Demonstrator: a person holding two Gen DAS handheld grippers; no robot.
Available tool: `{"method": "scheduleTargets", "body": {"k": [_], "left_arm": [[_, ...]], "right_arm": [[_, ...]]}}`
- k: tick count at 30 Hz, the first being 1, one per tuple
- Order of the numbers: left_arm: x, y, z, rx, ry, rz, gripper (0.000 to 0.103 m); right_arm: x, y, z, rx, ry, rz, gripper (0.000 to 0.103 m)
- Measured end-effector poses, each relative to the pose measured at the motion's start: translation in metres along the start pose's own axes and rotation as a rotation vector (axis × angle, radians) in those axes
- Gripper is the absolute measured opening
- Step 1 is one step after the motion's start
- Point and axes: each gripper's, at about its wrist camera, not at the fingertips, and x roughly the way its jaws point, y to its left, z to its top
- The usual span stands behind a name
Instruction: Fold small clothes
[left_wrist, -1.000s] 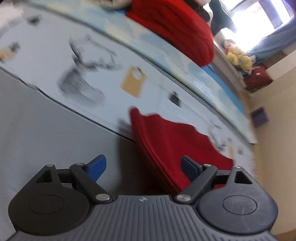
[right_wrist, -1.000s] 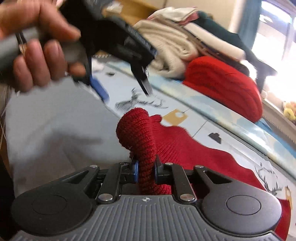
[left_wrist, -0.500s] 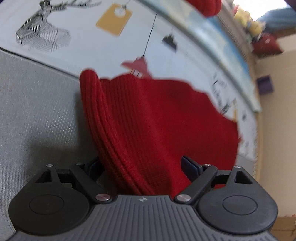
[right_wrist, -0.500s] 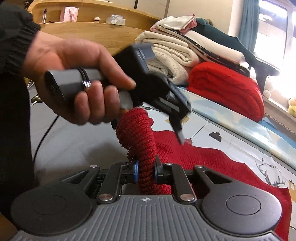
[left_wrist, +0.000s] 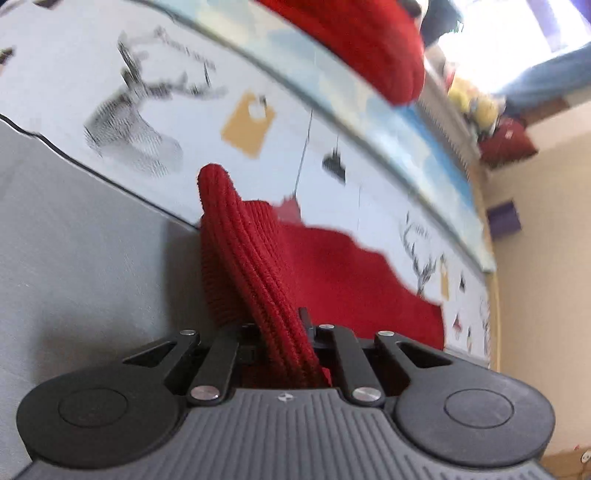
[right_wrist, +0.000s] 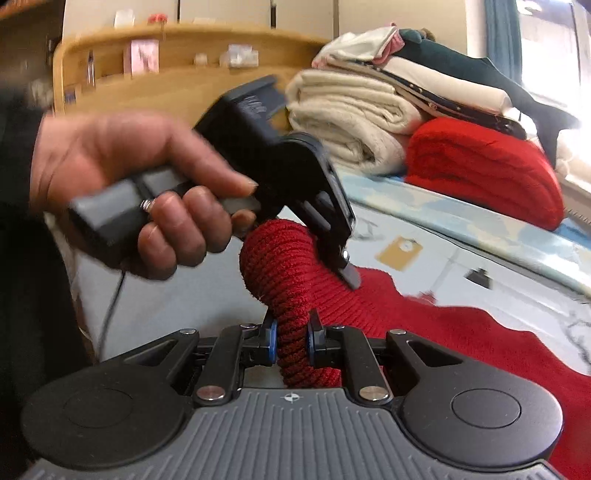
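On a printed sheet (left_wrist: 280, 92), both grippers, left (left_wrist: 284, 332) and right (right_wrist: 291, 338), clamp one red knit (right_wrist: 424, 317), whose bunched edge may slip loose when lifted.

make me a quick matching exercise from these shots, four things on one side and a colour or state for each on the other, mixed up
Things:
1. left claw
2. knit garment
3. folded blanket
4. tag printed on the bedsheet

Colour or state:
A. cream, stacked in the pile at the back
B. mustard yellow
C. shut on a bunched edge of knit
D. red, partly spread on the bed

Pairs: 1-C, 2-D, 3-A, 4-B
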Motion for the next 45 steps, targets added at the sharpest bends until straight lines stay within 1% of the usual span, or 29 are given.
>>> {"method": "scheduleTargets", "body": {"k": [2, 4, 5, 7, 8, 9, 11, 13, 15, 17, 20, 22, 24, 26, 27, 28, 29, 30, 31, 32, 34, 35, 36, 41, 45], "left_arm": [[-0.006, 0.003, 0.0, 0.006, -0.005, 0.009, 0.01], [-0.005, 0.005, 0.001, 0.003, 0.015, 0.022, 0.011], [-0.005, 0.007, 0.002, -0.009, 0.027, 0.018, 0.013], [-0.006, 0.009, 0.004, -0.048, 0.034, -0.02, 0.027], [-0.009, 0.01, 0.005, -0.07, 0.016, -0.051, 0.036], [-0.015, 0.01, 0.007, -0.076, -0.008, -0.071, 0.043], [-0.021, 0.005, 0.007, -0.072, -0.049, -0.106, 0.045], [-0.022, -0.006, 0.008, -0.073, -0.085, -0.159, 0.045], [-0.024, -0.02, 0.007, -0.051, -0.111, -0.208, 0.045], [-0.019, -0.038, 0.004, -0.003, -0.11, -0.22, 0.045], [-0.002, -0.065, -0.004, 0.064, -0.068, -0.195, 0.045], [0.01, -0.083, -0.011, 0.119, -0.04, -0.198, 0.045], [0.022, -0.102, -0.019, 0.193, -0.001, -0.188, 0.045], [0.036, -0.121, -0.032, 0.281, 0.048, -0.163, 0.045], [0.043, -0.131, -0.039, 0.332, 0.072, -0.148, 0.045], [0.05, -0.139, -0.046, 0.378, 0.093, -0.134, 0.045], [0.057, -0.148, -0.055, 0.433, 0.115, -0.119, 0.045], [0.064, -0.157, -0.063, 0.489, 0.13, -0.098, 0.045], [0.068, -0.162, -0.074, 0.541, 0.135, -0.074, 0.045], [0.073, -0.166, -0.082, 0.583, 0.138, -0.053, 0.045], [0.082, -0.173, -0.094, 0.647, 0.151, -0.025, 0.045], [0.085, -0.176, -0.098, 0.663, 0.154, -0.016, 0.045], [0.088, -0.175, -0.099, 0.673, 0.154, -0.007, 0.045], [0.097, -0.175, -0.1, 0.675, 0.156, 0.012, 0.046], [0.096, -0.178, -0.098, 0.675, 0.16, 0.02, 0.047]], "right_arm": [[-0.001, 0.001, 0.008, 0.041, -0.031, 0.037, 0.015], [-0.001, 0.0, 0.012, 0.074, -0.039, 0.049, 0.015], [-0.001, -0.002, 0.012, 0.092, -0.037, 0.047, 0.015], [-0.004, -0.009, 0.011, 0.116, -0.035, 0.023, 0.015], [-0.006, -0.015, 0.012, 0.137, -0.037, 0.008, 0.014], [-0.011, -0.021, 0.012, 0.162, -0.04, -0.007, 0.014], [-0.023, -0.037, 0.01, 0.227, -0.054, -0.045, 0.014], [-0.04, -0.058, 0.003, 0.31, -0.071, -0.097, 0.014], [-0.063, -0.08, -0.008, 0.402, -0.086, -0.163, 0.014], [-0.089, -0.1, -0.024, 0.492, -0.102, -0.244, 0.014], [-0.129, -0.124, -0.054, 0.608, -0.114, -0.389, 0.013], [-0.153, -0.138, -0.076, 0.692, -0.106, -0.483, 0.013], [-0.173, -0.156, -0.107, 0.812, -0.063, -0.575, 0.013], [-0.187, -0.175, -0.142, 0.955, 0.003, -0.637, 0.013], [-0.19, -0.183, -0.155, 1.006, 0.033, -0.648, 0.013], [-0.191, -0.191, -0.168, 1.056, 0.062, -0.634, 0.014], [-0.194, -0.198, -0.181, 1.121, 0.056, -0.601, 0.016], [-0.198, -0.202, -0.191, 1.165, 0.028, -0.571, 0.02], [-0.201, -0.204, -0.194, 1.187, 0.011, -0.554, 0.022], [-0.203, -0.204, -0.195, 1.181, -0.007, -0.539, 0.028], [-0.204, -0.203, -0.193, 1.148, -0.031, -0.531, 0.035], [-0.207, -0.202, -0.195, 1.14, -0.037, -0.536, 0.043], [-0.205, -0.207, -0.19, 1.142, -0.039, -0.539, 0.048], [-0.198, -0.231, -0.197, 1.181, -0.029, -0.569, 0.049], [-0.191, -0.238, -0.209, 1.191, 0.006, -0.552, 0.058]]}}
